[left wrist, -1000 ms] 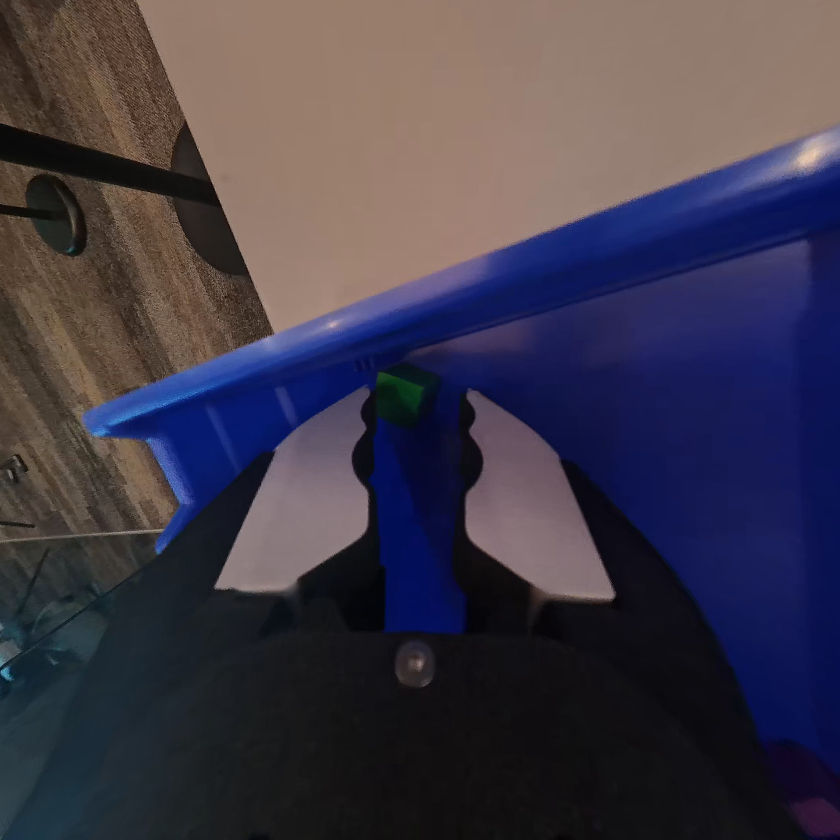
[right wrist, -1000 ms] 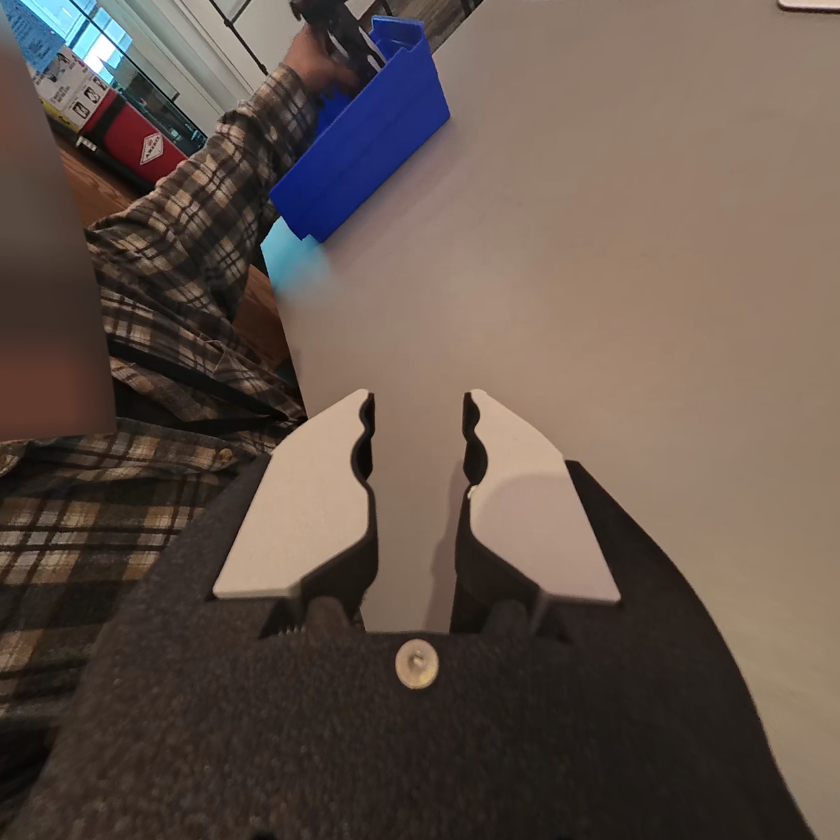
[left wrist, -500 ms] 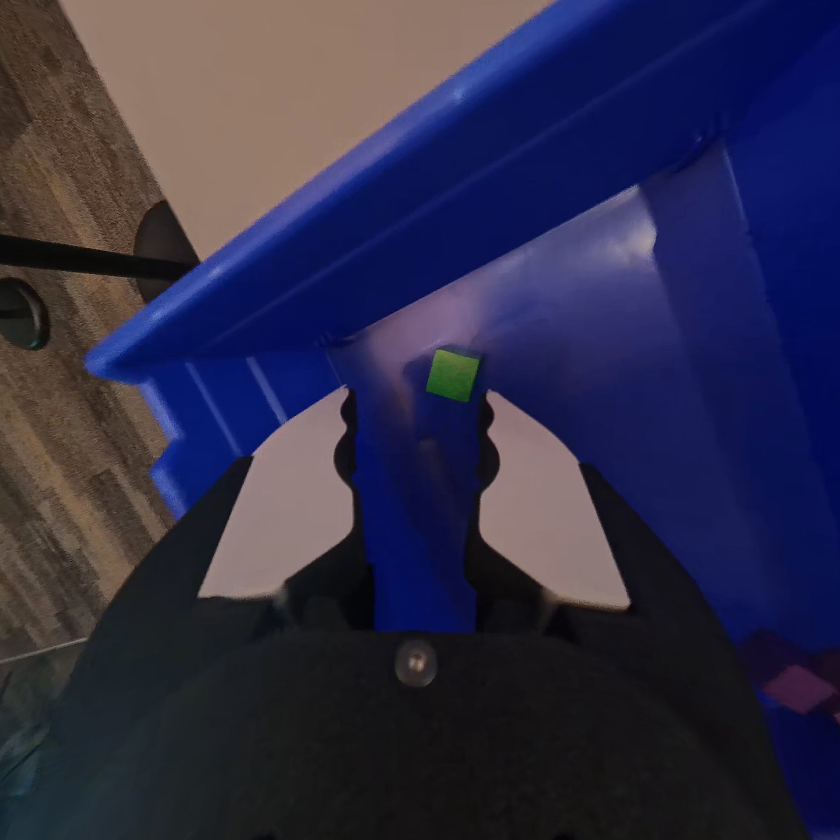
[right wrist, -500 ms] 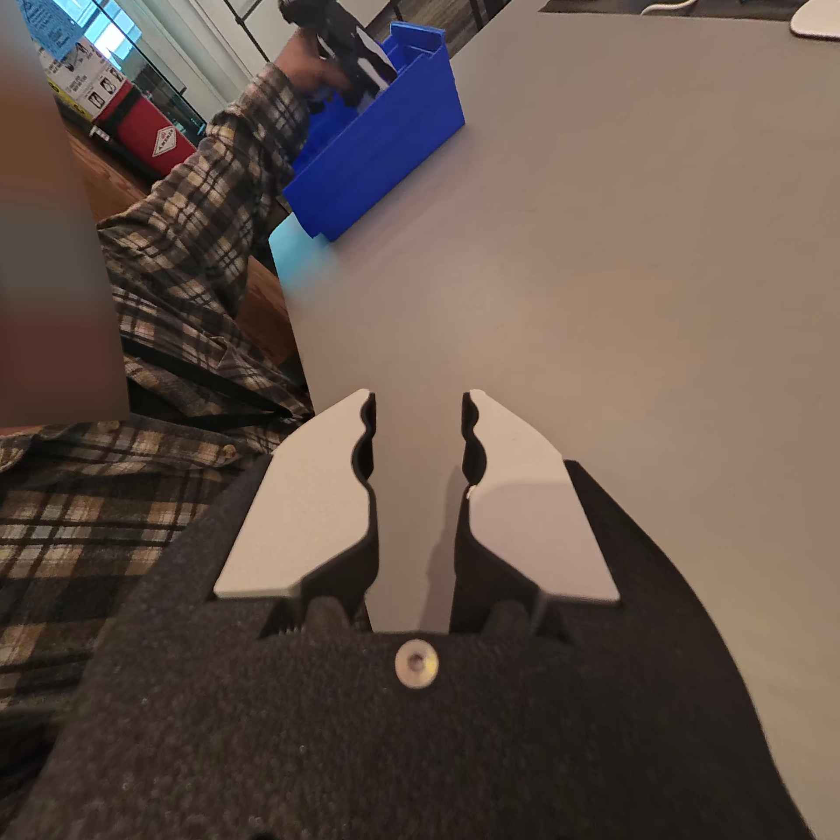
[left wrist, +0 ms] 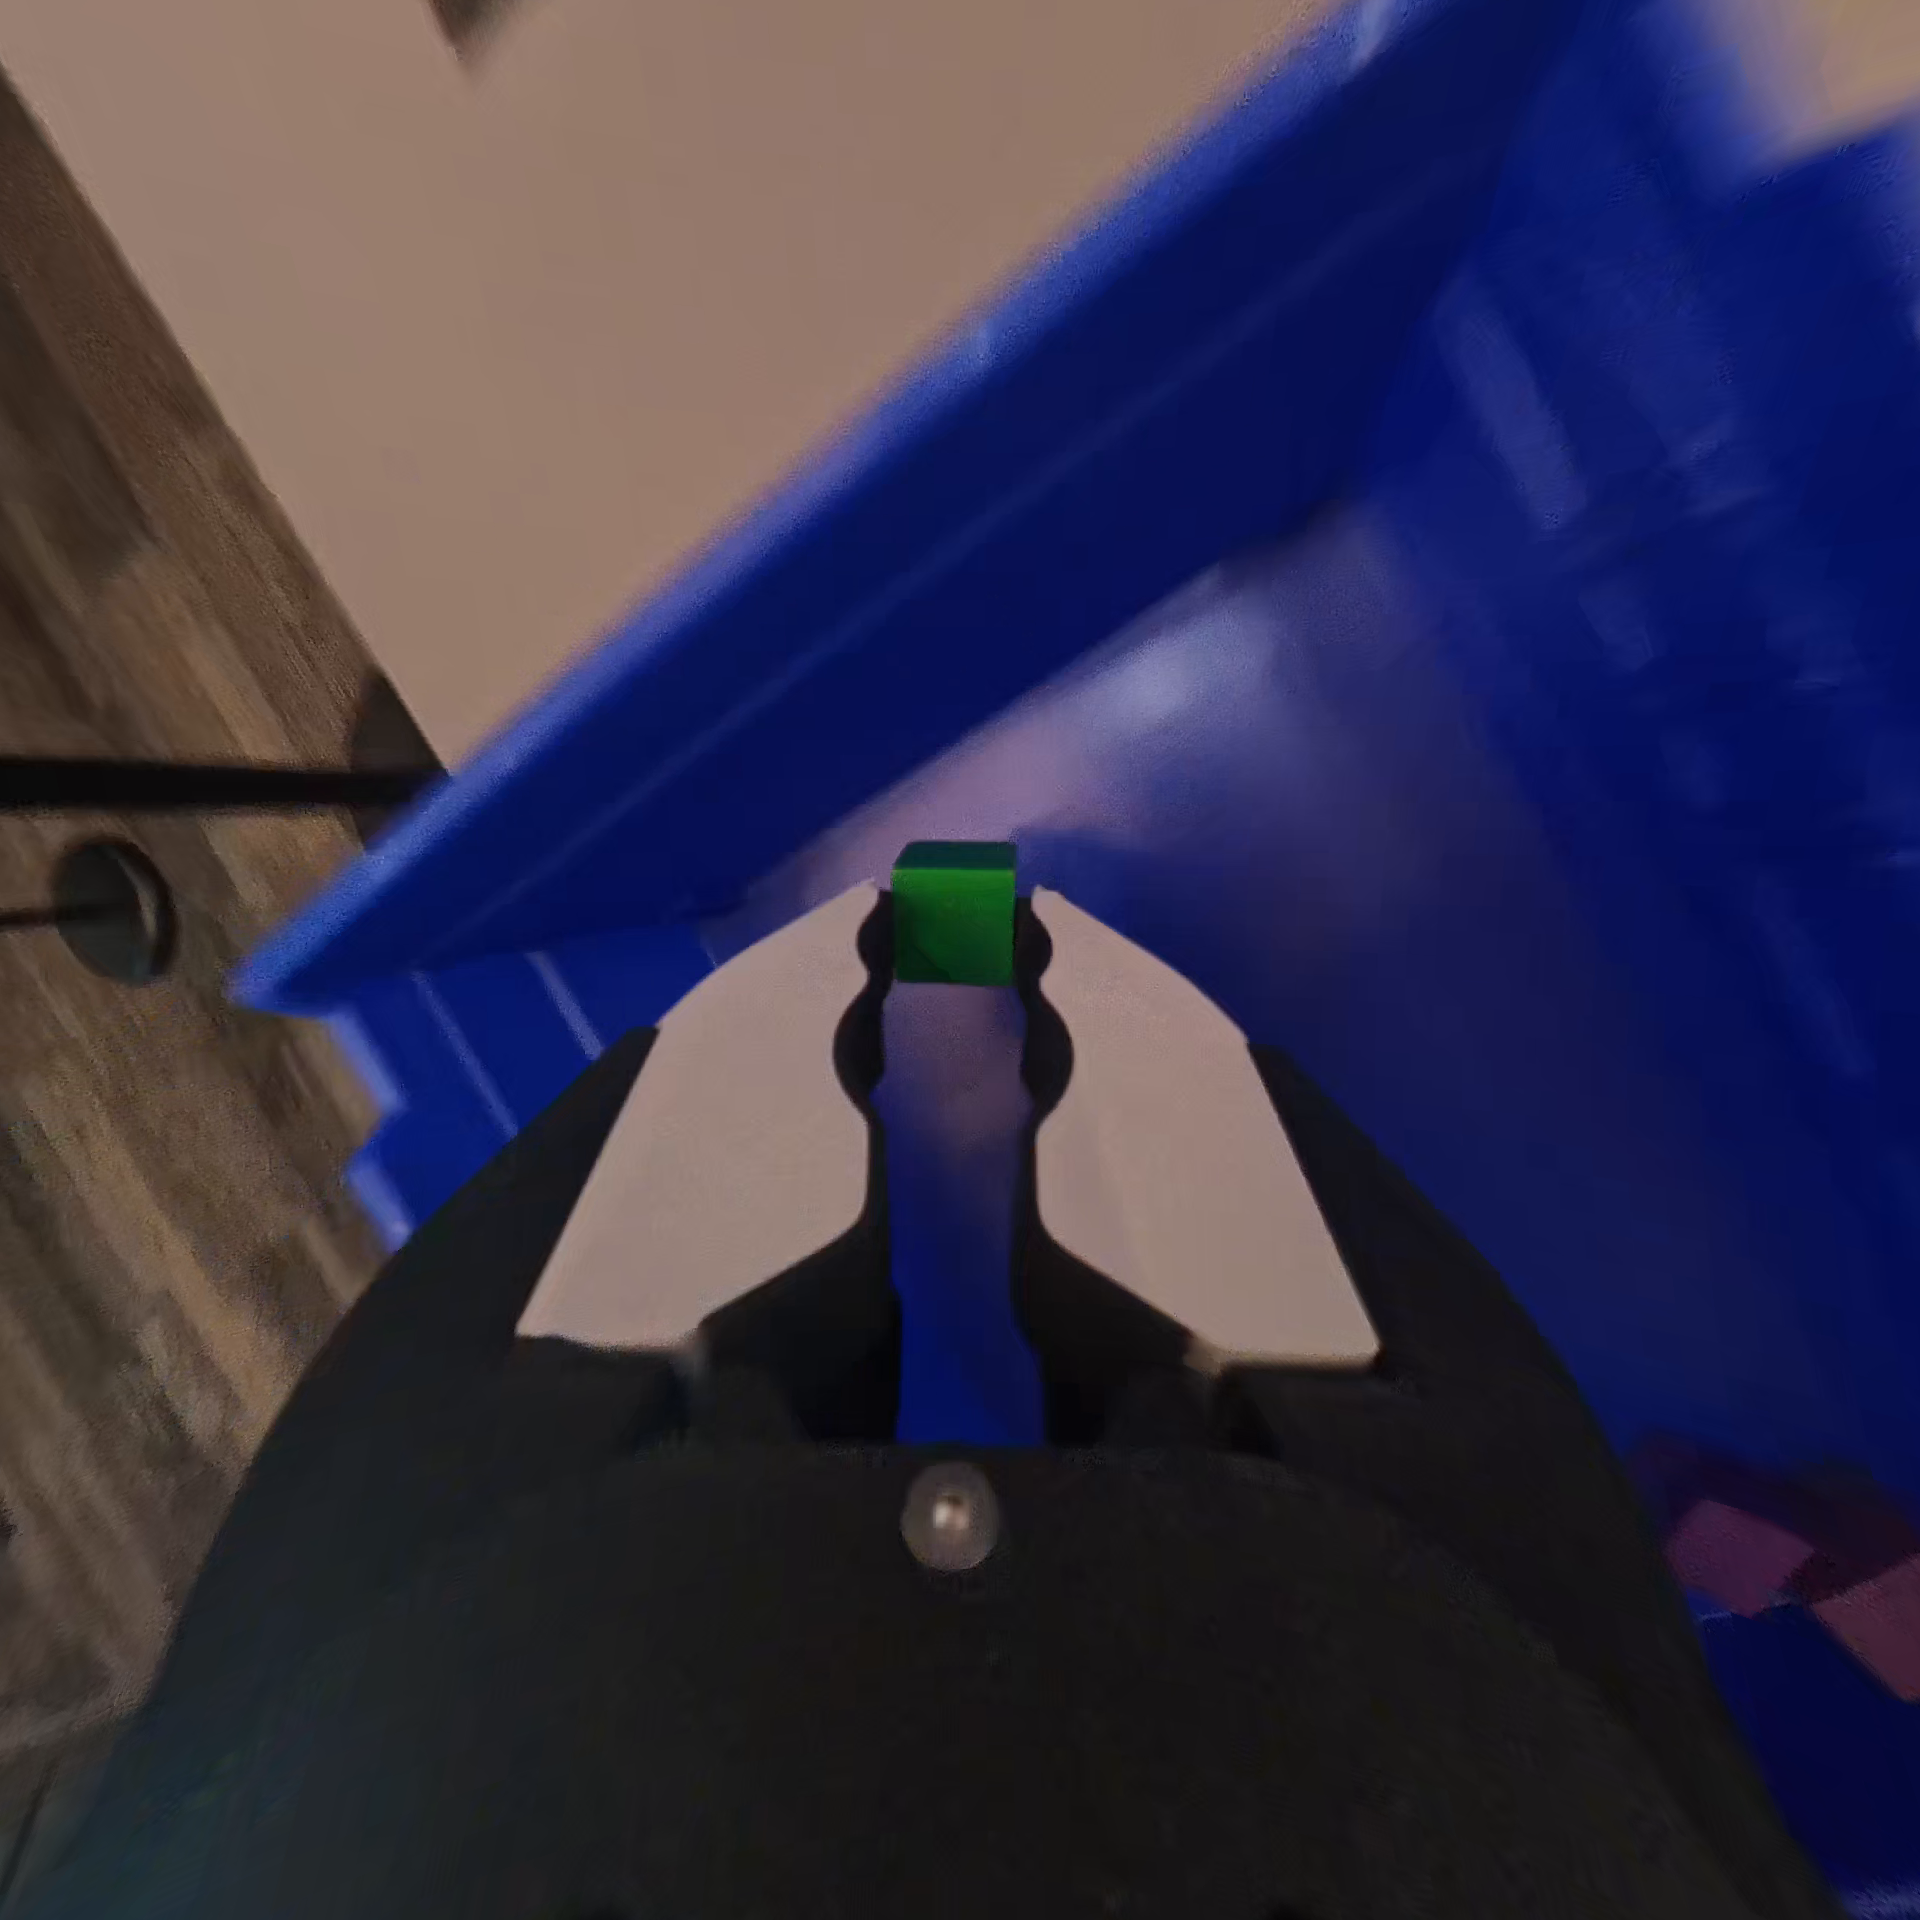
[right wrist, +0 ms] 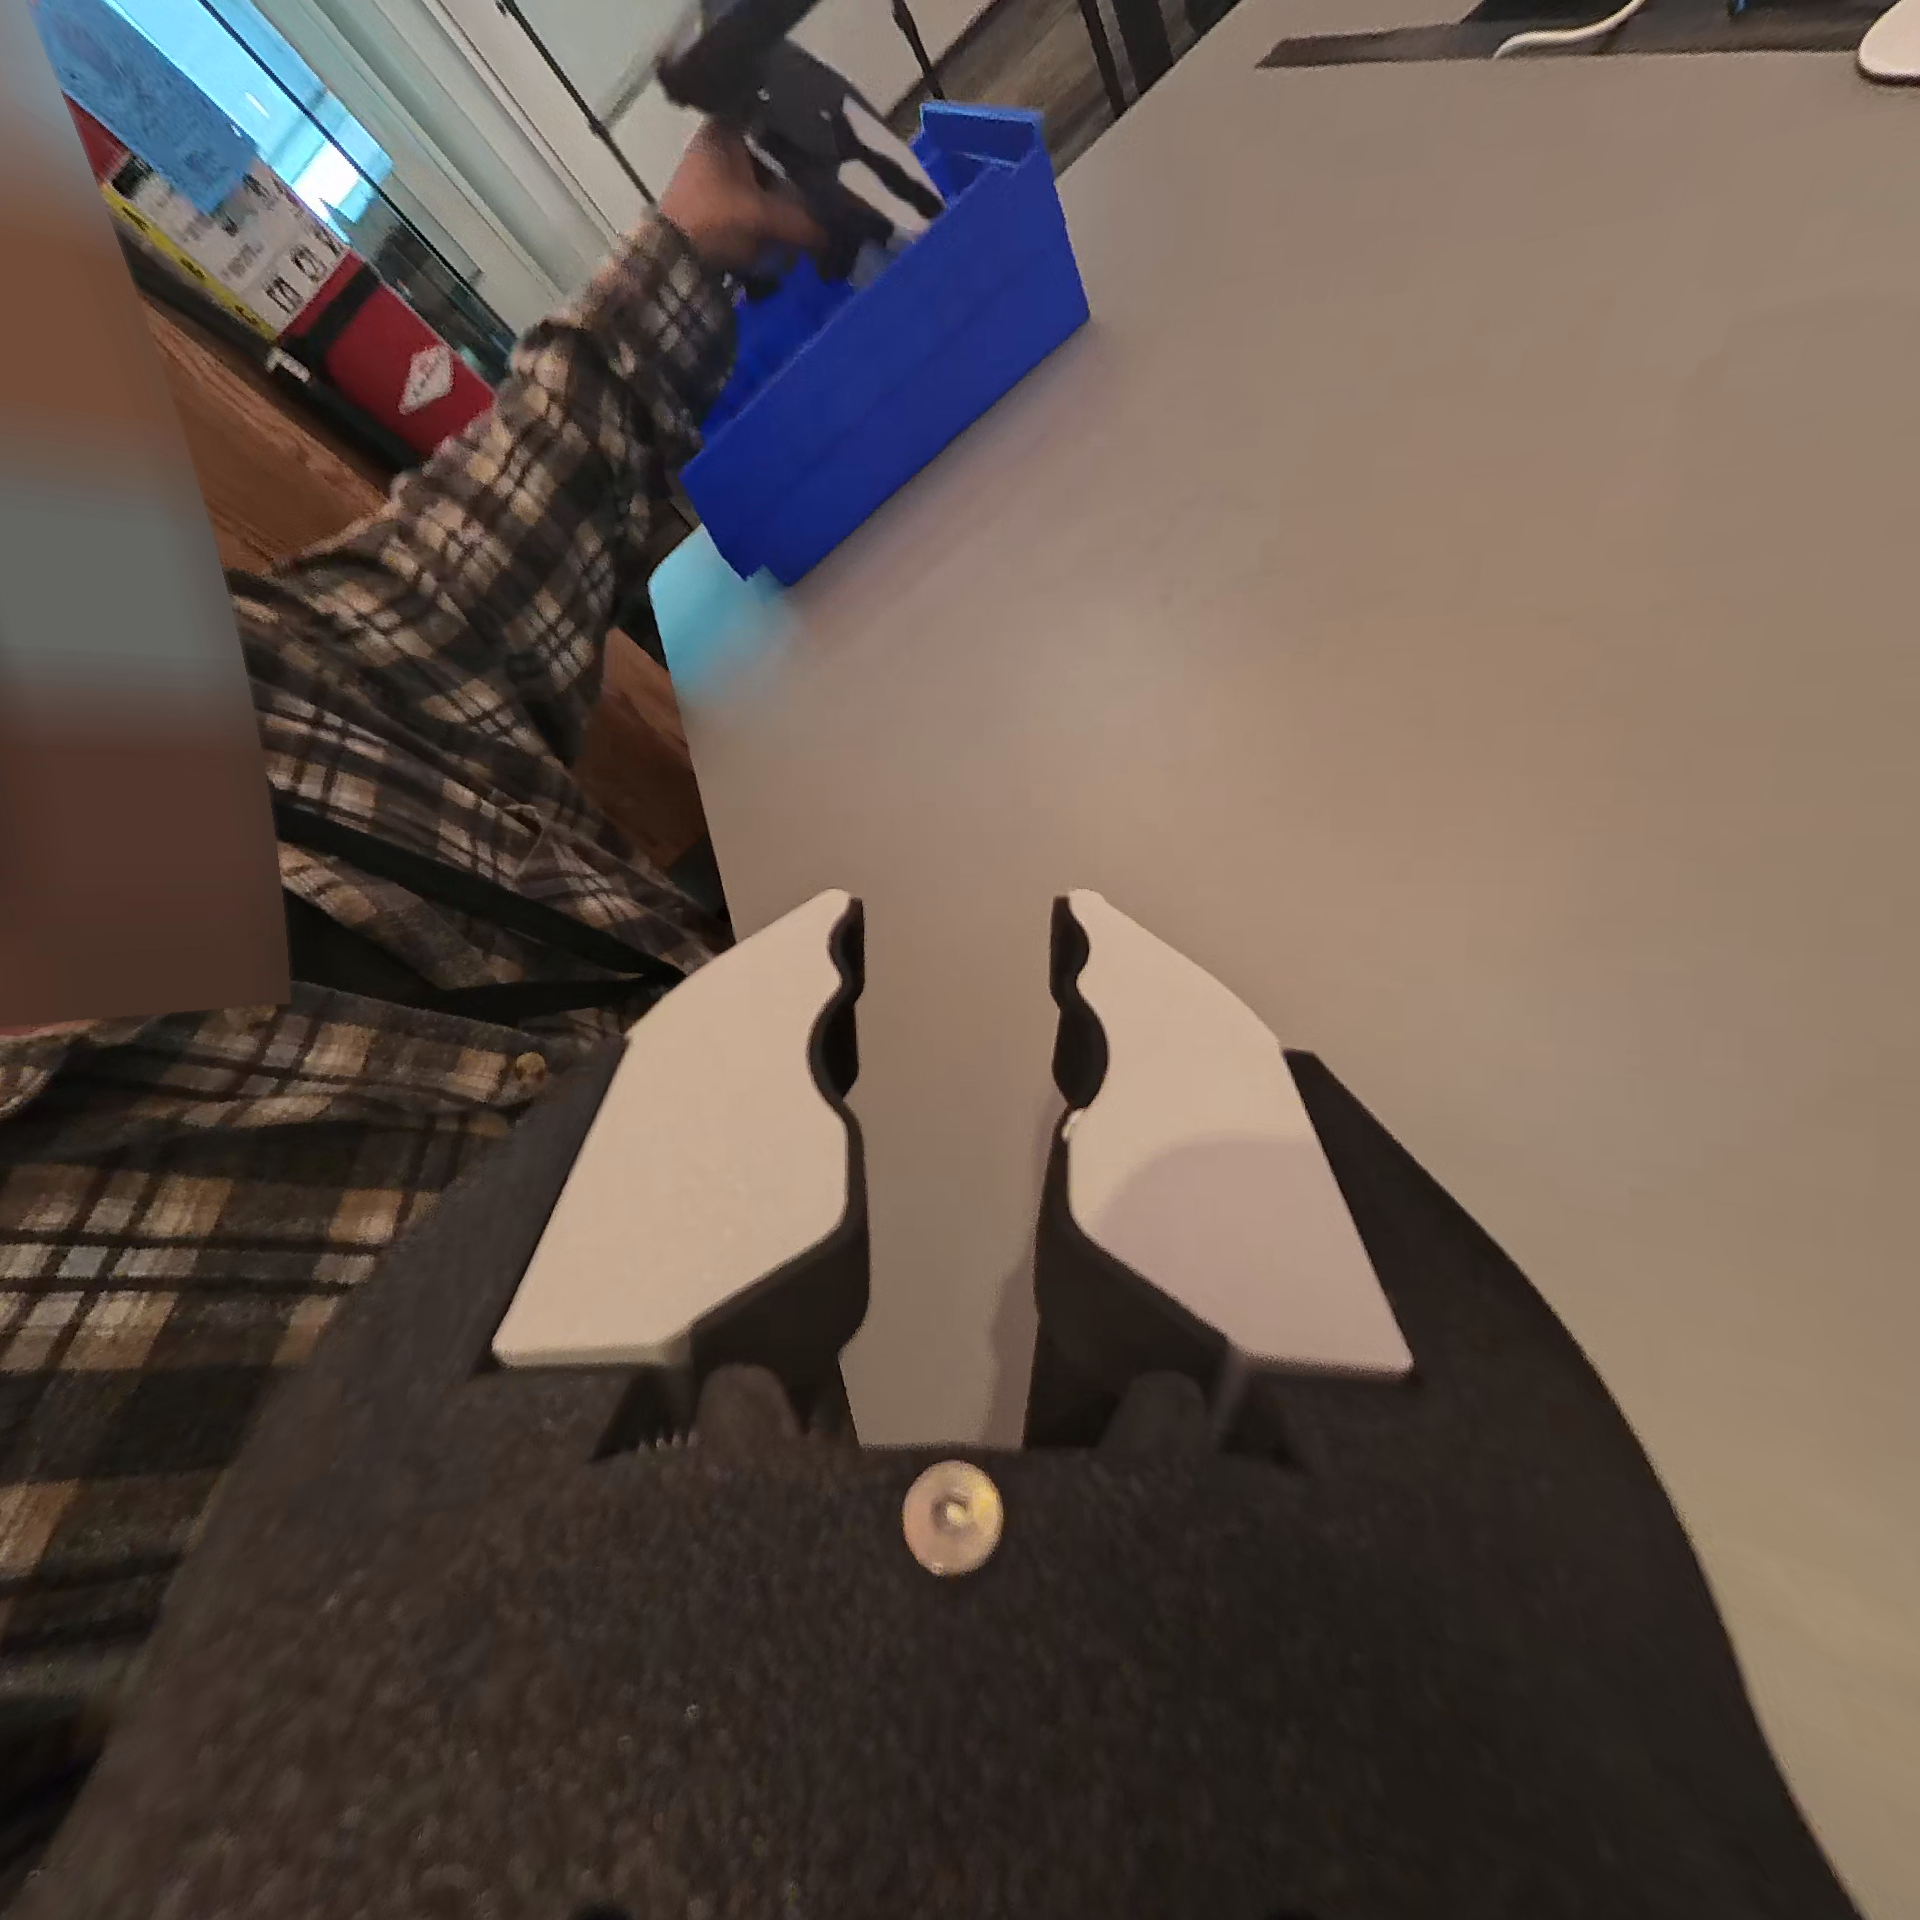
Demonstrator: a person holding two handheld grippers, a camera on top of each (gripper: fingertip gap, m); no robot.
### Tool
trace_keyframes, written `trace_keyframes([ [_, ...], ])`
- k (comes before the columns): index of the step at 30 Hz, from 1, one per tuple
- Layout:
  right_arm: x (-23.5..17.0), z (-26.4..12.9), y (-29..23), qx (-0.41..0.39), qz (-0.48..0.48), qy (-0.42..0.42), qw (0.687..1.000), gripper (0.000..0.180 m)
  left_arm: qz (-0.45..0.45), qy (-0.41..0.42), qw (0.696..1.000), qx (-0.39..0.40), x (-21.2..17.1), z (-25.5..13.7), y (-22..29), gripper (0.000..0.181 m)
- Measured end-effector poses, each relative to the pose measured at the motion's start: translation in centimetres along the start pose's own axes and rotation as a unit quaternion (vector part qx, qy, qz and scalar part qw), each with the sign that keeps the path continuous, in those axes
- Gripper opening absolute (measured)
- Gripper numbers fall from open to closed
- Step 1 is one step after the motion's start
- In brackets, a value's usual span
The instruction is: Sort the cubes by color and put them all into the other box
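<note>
Green cube (left wrist: 954, 914) clamped between left gripper (left wrist: 954, 904) fingers' tips; right gripper (right wrist: 956, 914) fingers apart.

Box (right wrist: 914, 374) on tabletop (right wrist: 1455, 623), near its left edge; cube (left wrist: 954, 925) between left gripper (left wrist: 954, 914) fingers (left wrist: 1122, 1143), inside box; further cubes (left wrist: 1766, 1558) lower right; right gripper (right wrist: 956, 914) above tabletop, well apart from box

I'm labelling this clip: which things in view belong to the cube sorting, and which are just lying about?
Job:
- green cube, between left gripper fingers
- blue box
- purple cubes

Lying about:
- red container
- white object
- right gripper, open, idle over table
</note>
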State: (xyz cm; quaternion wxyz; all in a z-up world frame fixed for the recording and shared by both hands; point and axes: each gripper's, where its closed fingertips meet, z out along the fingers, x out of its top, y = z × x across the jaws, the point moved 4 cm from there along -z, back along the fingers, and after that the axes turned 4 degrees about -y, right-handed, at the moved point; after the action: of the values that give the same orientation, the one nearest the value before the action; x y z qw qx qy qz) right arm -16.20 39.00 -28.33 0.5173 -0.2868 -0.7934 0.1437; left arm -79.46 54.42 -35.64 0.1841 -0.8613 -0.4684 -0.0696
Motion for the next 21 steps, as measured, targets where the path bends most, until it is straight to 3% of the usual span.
trace_keyframes([
  [4,1.8,2.4,0.4,0.061,0.045,0.047,0.996,0.037,0.048,0.245,0.968,0.012,6.5,-9.3,5.6,0.021],
  [9,7.7,7.4,-0.3,0.182,0.086,0.097,0.975,0.046,0.180,0.427,0.886,-0.011,13.1,-17.5,20.4,0.021],
  [15,11.9,11.4,-2.2,0.364,0.189,0.093,0.907,0.057,0.258,0.576,0.770,-0.094,16.3,-20.8,33.8,0.021],
  [19,11.8,11.4,-3.4,0.419,0.203,0.084,0.881,0.050,0.265,0.614,0.730,-0.144,17.2,-21.4,37.4,0.021],
  [21,11.5,11.1,-3.9,0.427,0.196,0.079,0.879,0.046,0.271,0.615,0.724,-0.156,17.7,-21.2,38.6,0.021],
])
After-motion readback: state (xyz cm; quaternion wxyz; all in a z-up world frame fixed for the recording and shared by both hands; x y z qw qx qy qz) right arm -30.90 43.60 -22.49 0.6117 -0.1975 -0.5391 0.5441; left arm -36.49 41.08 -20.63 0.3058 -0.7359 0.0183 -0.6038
